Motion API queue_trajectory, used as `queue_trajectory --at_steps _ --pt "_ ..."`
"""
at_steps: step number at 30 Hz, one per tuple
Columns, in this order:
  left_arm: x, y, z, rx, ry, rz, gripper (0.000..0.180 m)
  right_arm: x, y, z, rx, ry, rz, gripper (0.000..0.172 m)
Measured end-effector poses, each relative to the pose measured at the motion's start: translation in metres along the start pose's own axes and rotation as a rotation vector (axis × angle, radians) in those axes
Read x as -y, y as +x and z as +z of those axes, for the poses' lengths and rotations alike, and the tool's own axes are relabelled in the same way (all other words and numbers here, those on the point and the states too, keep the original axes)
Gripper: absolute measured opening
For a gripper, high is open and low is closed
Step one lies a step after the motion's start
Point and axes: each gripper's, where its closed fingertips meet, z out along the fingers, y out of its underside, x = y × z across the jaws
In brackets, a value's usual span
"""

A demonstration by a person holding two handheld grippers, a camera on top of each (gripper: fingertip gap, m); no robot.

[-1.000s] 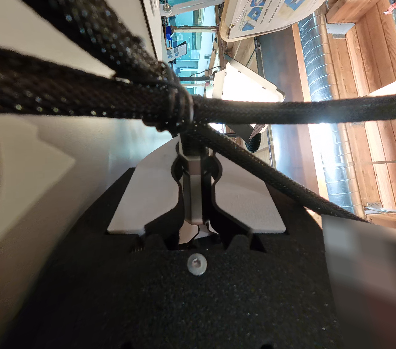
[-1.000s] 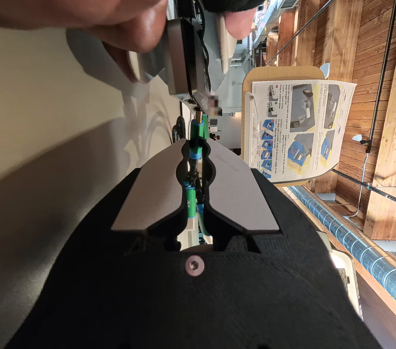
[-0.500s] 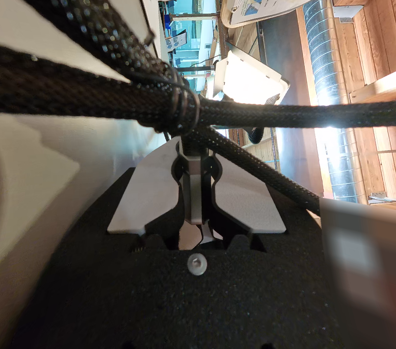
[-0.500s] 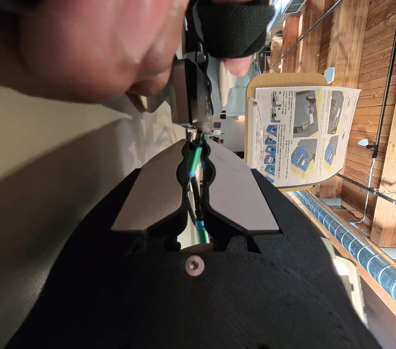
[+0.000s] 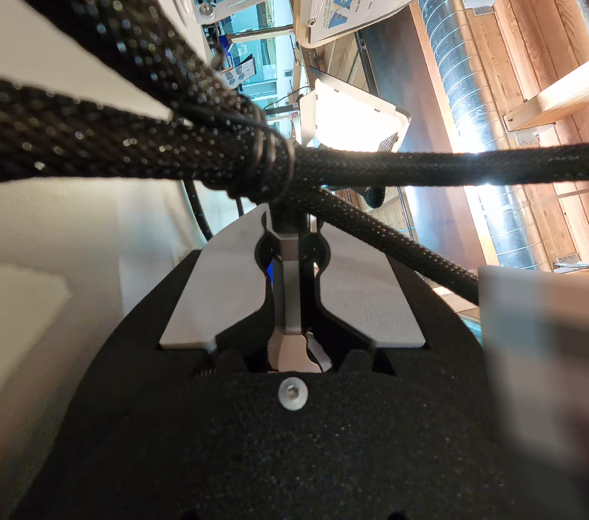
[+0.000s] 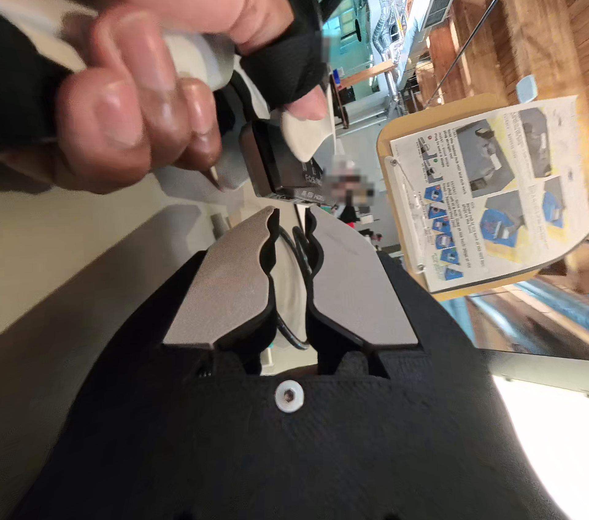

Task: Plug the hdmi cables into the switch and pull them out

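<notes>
Your left gripper (image 5: 288,219) clamps the grey box (image 5: 290,291), your right gripper (image 6: 290,214) gapes narrowly, holding nothing; the braided cables (image 5: 414,165) could drag that box askew.

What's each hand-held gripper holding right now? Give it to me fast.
Left hand-held gripper: closed on a flat grey box, seen edge-on.
Right hand-held gripper: open, gripping nothing; a thin black cable shows through the gap.

You have wood-plank walls (image 5: 526,36), a ribbed metal duct (image 5: 471,109), a white table (image 6: 79,249), and a bright glowing light panel (image 5: 347,118) behind.
</notes>
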Motion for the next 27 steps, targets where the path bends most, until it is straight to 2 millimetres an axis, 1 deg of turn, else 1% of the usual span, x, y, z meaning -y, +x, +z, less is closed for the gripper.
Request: queue_trajectory --at_steps 3,5,7,10,12,13,14,15,17,19,22,24,25,26,27 --pt "0.006 0.002 -0.001 0.005 0.027 0.047 0.022 0.001 0.000 -0.002 0.056 0.024 0.151 0.015" --pt "0.014 0.006 -0.003 -0.004 0.063 0.093 0.022 -0.002 0.002 -0.003 0.106 0.018 0.303 0.015" --pt "0.023 0.011 -0.006 -0.014 0.108 0.146 0.022 -0.002 0.005 -0.006 0.173 0.001 0.521 0.015" --pt "0.035 0.017 -0.012 -0.035 0.166 0.205 0.023 -0.004 0.005 -0.011 0.327 -0.060 0.962 0.016" --pt "0.040 0.020 -0.015 -0.050 0.180 0.223 0.022 -0.008 0.000 -0.010 0.436 -0.126 1.190 0.026" --pt "0.042 0.021 -0.016 -0.049 0.182 0.228 0.022 -0.010 -0.002 -0.009 0.481 -0.142 1.259 0.030" --pt "0.043 0.020 -0.016 -0.046 0.181 0.230 0.022 -0.014 -0.003 -0.008 0.511 -0.153 1.277 0.033" --pt "0.044 0.020 -0.017 -0.046 0.180 0.227 0.022 -0.021 -0.003 -0.006 0.519 -0.175 1.240 0.039" --pt "0.043 0.021 -0.017 -0.060 0.175 0.223 0.022 -0.038 -0.007 -0.004 0.533 -0.219 1.104 0.053" --pt "0.042 0.021 -0.015 -0.064 0.163 0.224 0.022 -0.053 -0.012 -0.004 0.541 -0.257 1.017 0.060" --pt "0.041 0.022 -0.013 -0.073 0.156 0.231 0.022 -0.067 -0.014 0.004 0.479 -0.301 0.932 0.057" --pt "0.040 0.022 -0.012 -0.077 0.152 0.230 0.022 -0.062 -0.019 0.010 0.491 -0.318 0.899 0.052" --pt "0.041 0.022 -0.012 -0.080 0.150 0.227 0.022 -0.057 -0.026 0.013 0.517 -0.329 0.885 0.050" --pt "0.041 0.022 -0.012 -0.083 0.150 0.226 0.022 -0.056 -0.038 0.015 0.560 -0.362 0.852 0.047" --pt "0.042 0.023 -0.013 -0.087 0.152 0.226 0.022 -0.053 -0.044 0.016 0.591 -0.371 0.830 0.035"
